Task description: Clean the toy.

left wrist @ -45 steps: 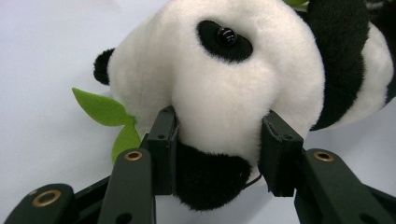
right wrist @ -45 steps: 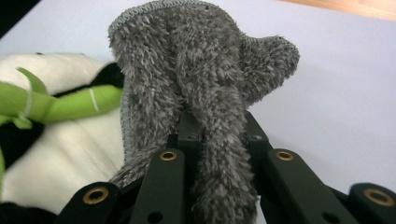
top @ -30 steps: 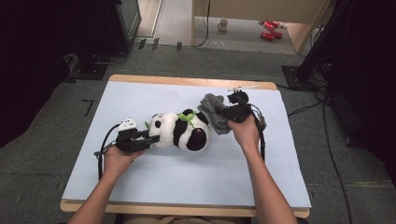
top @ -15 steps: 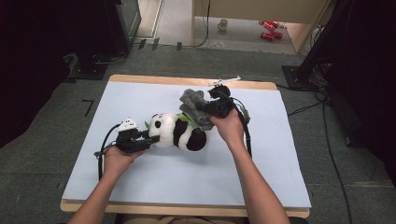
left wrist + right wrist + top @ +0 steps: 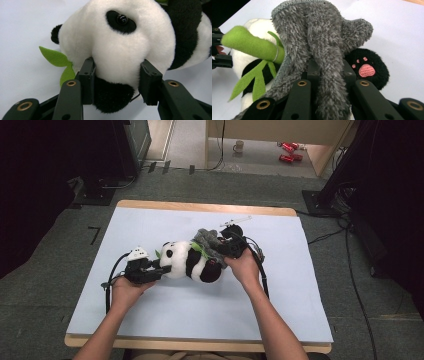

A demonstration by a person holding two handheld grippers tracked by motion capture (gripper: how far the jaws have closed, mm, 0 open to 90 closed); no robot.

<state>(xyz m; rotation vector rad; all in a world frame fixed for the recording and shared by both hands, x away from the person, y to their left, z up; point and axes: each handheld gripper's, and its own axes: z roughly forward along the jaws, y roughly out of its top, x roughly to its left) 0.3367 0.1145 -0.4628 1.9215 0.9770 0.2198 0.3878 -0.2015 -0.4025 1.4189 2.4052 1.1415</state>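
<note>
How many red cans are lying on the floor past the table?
2, as far as I can tell: red cans lie side by side on the floor beyond the table; others may be hidden.

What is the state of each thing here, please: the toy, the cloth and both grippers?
plush panda: lying on its side on the table, head clamped.
grey fuzzy cloth: pinched at one end, draped over the panda's body.
left gripper: shut on the panda's snout.
right gripper: shut on the cloth.
</note>
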